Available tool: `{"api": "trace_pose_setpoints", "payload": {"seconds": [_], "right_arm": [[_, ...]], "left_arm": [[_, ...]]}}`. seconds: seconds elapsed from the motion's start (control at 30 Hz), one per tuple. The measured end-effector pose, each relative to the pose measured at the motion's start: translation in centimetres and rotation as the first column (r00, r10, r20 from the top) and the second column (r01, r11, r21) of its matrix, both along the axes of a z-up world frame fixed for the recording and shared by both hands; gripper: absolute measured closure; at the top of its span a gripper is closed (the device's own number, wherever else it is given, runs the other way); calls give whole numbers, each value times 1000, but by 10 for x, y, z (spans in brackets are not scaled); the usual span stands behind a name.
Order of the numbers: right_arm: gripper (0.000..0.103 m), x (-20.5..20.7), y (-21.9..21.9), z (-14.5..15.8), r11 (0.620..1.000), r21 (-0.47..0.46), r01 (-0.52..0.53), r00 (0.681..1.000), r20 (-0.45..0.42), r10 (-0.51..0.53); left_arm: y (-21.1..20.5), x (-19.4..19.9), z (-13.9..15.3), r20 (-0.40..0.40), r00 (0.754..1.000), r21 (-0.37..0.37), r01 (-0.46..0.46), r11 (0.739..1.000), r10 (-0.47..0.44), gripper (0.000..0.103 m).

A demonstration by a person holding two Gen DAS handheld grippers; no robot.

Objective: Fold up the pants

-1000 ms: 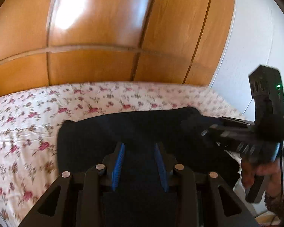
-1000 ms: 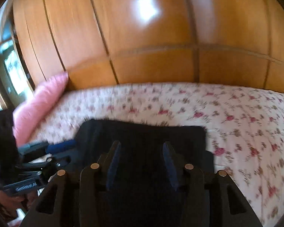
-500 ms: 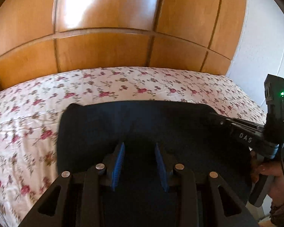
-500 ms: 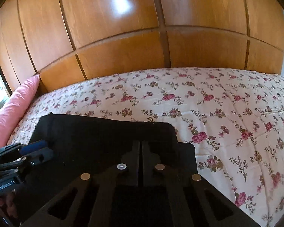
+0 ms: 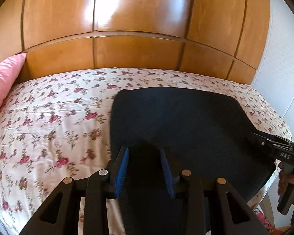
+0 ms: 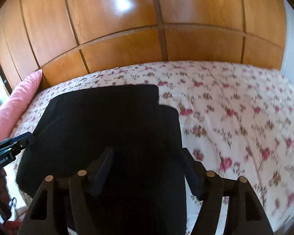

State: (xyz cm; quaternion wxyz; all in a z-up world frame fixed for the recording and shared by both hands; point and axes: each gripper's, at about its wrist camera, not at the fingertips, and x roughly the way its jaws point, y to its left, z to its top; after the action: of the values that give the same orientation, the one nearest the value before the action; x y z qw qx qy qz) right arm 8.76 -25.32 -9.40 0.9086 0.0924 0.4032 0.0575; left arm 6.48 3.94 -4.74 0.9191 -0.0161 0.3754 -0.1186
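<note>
The dark pants (image 5: 182, 121) are laid folded on the floral bedspread (image 5: 49, 121), near its front edge, with bare cover left on both sides and behind. A fold of the cloth is gripped between the blue pads of the left gripper (image 5: 145, 171). The right gripper (image 6: 147, 174) is being opened over the cloth, its pads apart. A pink pillow (image 5: 4, 78) is propped against the wooden wardrobe (image 5: 139, 19) behind the bed.

pants (image 5: 178, 121): matt dark cloth. Bedspread (image 5: 49, 121): thin floral cloth, slightly creased. Wardrobe panels (image 5: 139, 19): glossy varnished wood. Pillow (image 5: 4, 78): smooth pink cloth. Left gripper (image 5: 145, 168): matt black plastic, ribbed blue pads (image 5: 122, 168).
</note>
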Motion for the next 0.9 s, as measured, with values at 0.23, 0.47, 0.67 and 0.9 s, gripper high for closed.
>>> {"api": "trace_pose_setpoints", "payload": {"seconds": [0.23, 0.47, 0.67, 0.9], "right_arm": [[24, 1, -10, -10, 996, 89, 13, 999, -40, -9], [20, 4, -17, -15, 985, 169, 20, 997, -83, -6], [8, 17, -22, -20, 965, 258, -52, 987, -135, 89], [7, 41, -36, -46, 886, 463, -17, 965, -223, 135]], "left_arm": [[29, -8, -9, -33, 998, -29, -60, 998, 59, 57], [47, -12, -10, -62, 997, -136, -56, 989, 48, 55], [68, -1, -17, -136, 990, -339, -18, 941, -30, 45], [62, 26, -36, -225, 959, -437, 57, 898, -171, 44]]}}
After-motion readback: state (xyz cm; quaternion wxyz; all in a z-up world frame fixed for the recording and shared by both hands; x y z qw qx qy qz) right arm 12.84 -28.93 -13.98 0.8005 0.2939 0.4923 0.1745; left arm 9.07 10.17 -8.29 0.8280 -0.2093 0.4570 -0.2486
